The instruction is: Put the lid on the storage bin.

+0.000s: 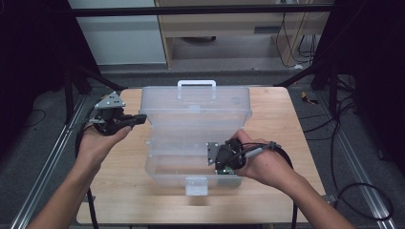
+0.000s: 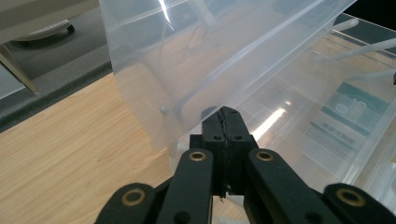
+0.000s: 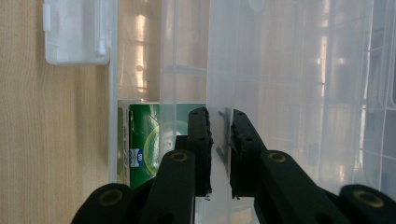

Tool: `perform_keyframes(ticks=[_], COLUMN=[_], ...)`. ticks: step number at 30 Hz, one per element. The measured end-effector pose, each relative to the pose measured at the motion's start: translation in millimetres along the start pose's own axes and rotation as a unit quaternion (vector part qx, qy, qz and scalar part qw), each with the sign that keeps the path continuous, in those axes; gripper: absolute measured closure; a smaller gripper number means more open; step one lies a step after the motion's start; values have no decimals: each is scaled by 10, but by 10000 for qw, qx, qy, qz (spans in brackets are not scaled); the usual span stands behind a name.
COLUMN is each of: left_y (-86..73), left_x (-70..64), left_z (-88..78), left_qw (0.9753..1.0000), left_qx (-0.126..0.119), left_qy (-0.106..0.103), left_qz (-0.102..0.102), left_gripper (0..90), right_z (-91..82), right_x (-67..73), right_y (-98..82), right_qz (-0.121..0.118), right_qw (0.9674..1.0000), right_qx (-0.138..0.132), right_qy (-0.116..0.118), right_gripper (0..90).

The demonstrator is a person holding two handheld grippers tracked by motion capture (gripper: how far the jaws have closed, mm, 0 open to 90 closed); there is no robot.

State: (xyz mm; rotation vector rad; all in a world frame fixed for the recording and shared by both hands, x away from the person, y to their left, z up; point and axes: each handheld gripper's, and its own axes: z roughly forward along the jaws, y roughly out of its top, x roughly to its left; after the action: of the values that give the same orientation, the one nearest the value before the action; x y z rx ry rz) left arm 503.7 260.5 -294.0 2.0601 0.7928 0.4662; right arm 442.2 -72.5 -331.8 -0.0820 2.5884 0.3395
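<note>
A clear plastic storage box (image 1: 162,174) stands on the wooden table (image 1: 267,119) with its lid (image 1: 196,102) swung up and back. My left gripper (image 1: 141,118) is at the lid's left edge. In the left gripper view its jaws (image 2: 227,114) are pressed together, tips right at the lid's lower edge (image 2: 154,135); I cannot tell whether they touch it. My right gripper (image 1: 218,164) reaches into the box's front right part. In the right gripper view its jaws (image 3: 219,116) are shut on a thin clear inner wall (image 3: 211,60). A green carton (image 3: 149,144) lies below them in the box.
The box's white front latch (image 1: 197,186) hangs over the near wall, and the carry handle (image 1: 196,85) sticks up behind the lid. Bare wood lies left, right and in front of the box. Metal rails (image 1: 47,167) run along both table sides.
</note>
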Motion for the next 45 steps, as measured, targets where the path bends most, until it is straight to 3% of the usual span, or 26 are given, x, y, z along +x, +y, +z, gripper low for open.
perform_keyframes(ticks=[19,28,40,45], left_y=[-89,-156,-253,-324], left_x=[-69,-107,-165,-201], left_z=[-29,-26,-44,-47], left_qw=[9999,9998,9998,9997], left_qx=[-32,-11,-14,-5], left_qy=[-124,-177,-211,-246], left_qz=[23,23,43,33], left_gripper=[899,899,899,899], right_z=[-45,-134,-322,-403], right_x=[38,49,130,161], right_y=[-21,-95,-276,-432], right_qz=[40,136,440,630], right_qw=[9999,9997,9984,9969], right_qx=[-89,-168,-169,-148], right_qy=[-33,-134,-299,-440], right_gripper=[775,646,565,525])
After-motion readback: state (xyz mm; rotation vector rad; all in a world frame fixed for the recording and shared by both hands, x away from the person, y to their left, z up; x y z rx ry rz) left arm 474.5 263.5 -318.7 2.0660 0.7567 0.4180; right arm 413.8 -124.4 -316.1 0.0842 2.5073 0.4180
